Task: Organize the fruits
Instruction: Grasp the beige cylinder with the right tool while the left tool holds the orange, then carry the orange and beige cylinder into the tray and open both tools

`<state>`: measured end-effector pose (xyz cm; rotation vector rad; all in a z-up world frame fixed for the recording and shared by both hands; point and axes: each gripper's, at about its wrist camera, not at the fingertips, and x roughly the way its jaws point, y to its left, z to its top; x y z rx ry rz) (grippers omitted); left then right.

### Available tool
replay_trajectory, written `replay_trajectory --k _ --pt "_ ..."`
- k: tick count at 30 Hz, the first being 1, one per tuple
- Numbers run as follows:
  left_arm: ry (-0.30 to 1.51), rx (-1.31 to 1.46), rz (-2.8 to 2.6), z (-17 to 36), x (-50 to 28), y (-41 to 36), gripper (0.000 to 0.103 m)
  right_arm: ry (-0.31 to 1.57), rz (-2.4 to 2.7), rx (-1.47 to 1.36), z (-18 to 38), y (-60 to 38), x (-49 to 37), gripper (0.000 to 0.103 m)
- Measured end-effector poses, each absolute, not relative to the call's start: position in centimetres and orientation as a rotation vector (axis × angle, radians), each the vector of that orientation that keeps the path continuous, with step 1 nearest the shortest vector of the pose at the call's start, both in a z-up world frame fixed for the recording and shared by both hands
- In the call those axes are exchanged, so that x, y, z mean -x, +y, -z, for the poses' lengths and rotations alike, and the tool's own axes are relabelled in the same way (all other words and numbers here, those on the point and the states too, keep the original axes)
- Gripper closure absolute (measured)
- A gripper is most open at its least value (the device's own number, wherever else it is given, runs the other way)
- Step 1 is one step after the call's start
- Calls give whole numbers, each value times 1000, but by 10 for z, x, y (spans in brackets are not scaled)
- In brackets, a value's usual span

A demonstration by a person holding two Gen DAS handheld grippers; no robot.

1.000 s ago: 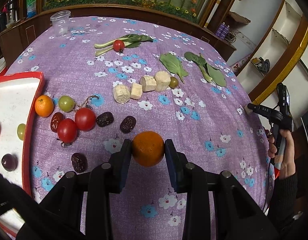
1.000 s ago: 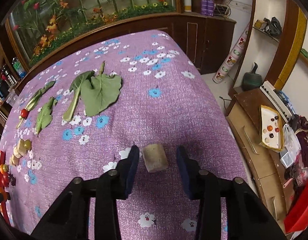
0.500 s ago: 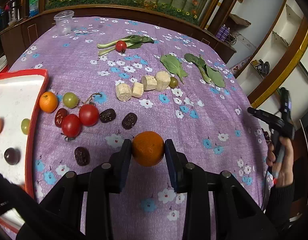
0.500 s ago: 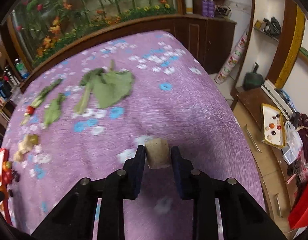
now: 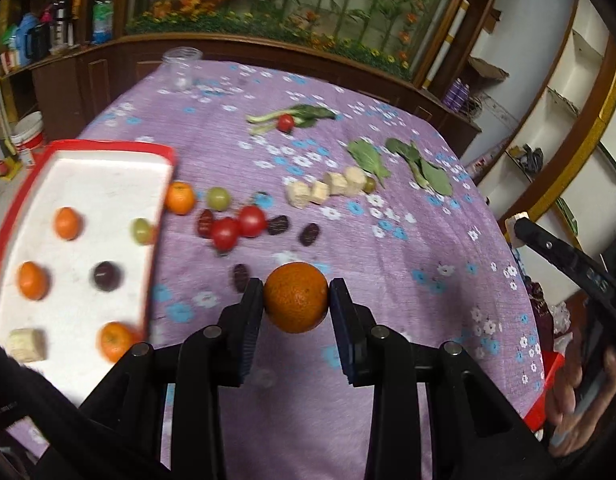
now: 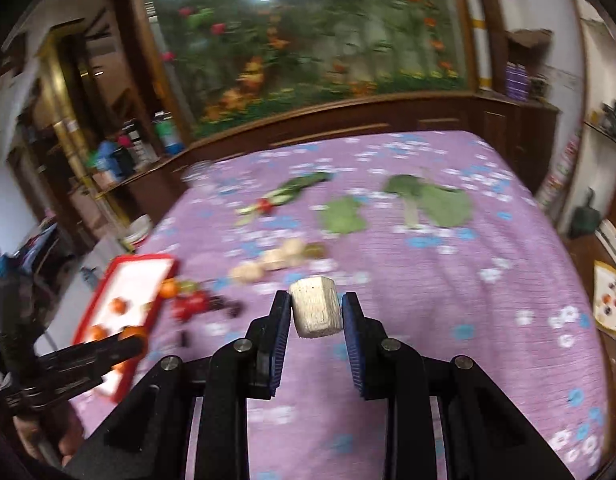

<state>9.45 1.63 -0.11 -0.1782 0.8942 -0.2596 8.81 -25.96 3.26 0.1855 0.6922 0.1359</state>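
on the left the red-rimmed tray (image 5: pixel 12 208) already holds a few small oranges, a green grape, a dark plum and a pale banana chunk, so the sorting looks partly done. just beside its rim, on the purple cloth (image 5: pixel 427 300), an orange, a grape, two tomatoes (image 5: pixel 238 227) and several dates wait, with a row of banana pieces (image 5: pixel 329 188) further over among the leaves. the left gripper (image 5: pixel 296 304) is clamped on an orange (image 5: pixel 296 302), lifted above the cloth near the tray. the right gripper (image 6: pixel 315 312) pinches a pale banana chunk (image 6: pixel 315 312) held in the air, its jaws having just closed in on it
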Motion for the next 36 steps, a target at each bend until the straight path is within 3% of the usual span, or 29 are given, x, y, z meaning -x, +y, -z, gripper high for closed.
replay_trajectory --k 10,23,36 --pt "827 181 191 -19 -72 60 72 685 -296 -120 -48 -150 -80 76" --pt "768 182 144 -37 -60 88 72 654 -386 -50 -71 -87 -75 76" --pt "821 214 90 -10 -87 125 72 725 -448 -29 -36 -41 -128 76"
